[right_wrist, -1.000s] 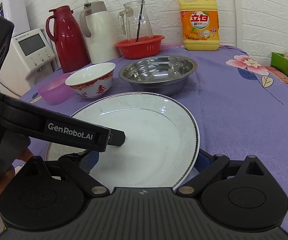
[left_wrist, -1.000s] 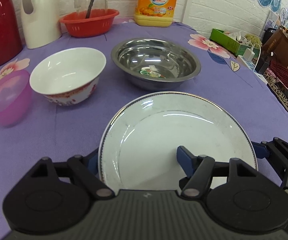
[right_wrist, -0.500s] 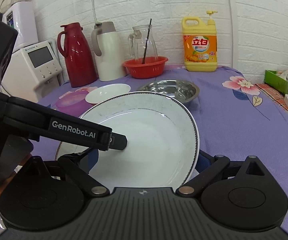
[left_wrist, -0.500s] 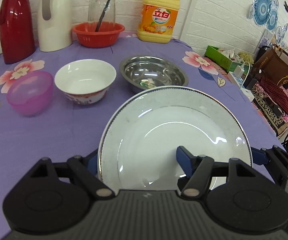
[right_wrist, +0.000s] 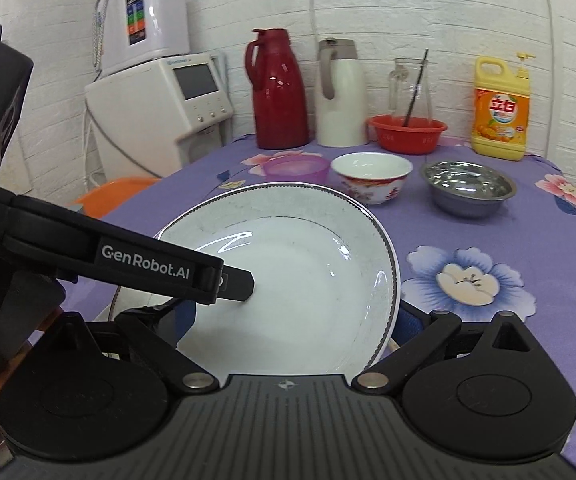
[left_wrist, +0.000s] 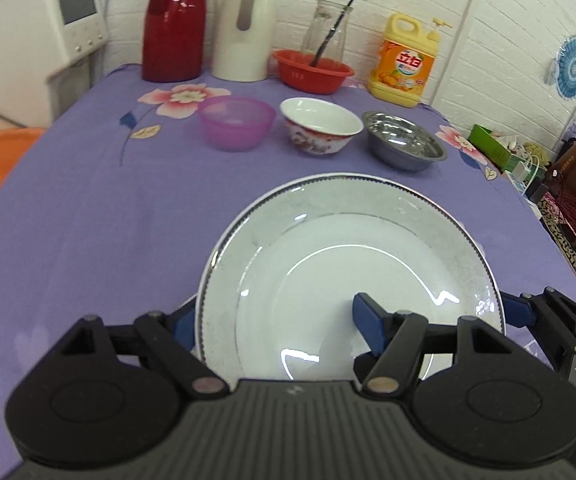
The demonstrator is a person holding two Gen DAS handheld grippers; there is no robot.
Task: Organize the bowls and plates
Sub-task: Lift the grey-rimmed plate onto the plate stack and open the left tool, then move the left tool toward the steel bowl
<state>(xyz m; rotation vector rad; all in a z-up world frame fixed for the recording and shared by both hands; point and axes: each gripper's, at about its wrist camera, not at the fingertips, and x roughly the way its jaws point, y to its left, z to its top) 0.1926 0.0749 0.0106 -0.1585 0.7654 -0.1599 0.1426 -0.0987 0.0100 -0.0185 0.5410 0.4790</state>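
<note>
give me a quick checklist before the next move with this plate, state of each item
1. Left tongs gripping the plate: ok, one finger under the rim, one on the inner face.
2. Right tongs gripping the plate too: ok, closed across its near edge.
3. Plate lifted off the tablecloth: ok, it looks held above it.
4. Plate level: cannot tell, fisheye distorts the tilt.
5. Bowls out of the way: ok, purple bowl, porcelain bowl and steel bowl sit in a row well beyond the plate.
6. Landing spot under the plate: cannot tell, hidden by the plate.
</note>
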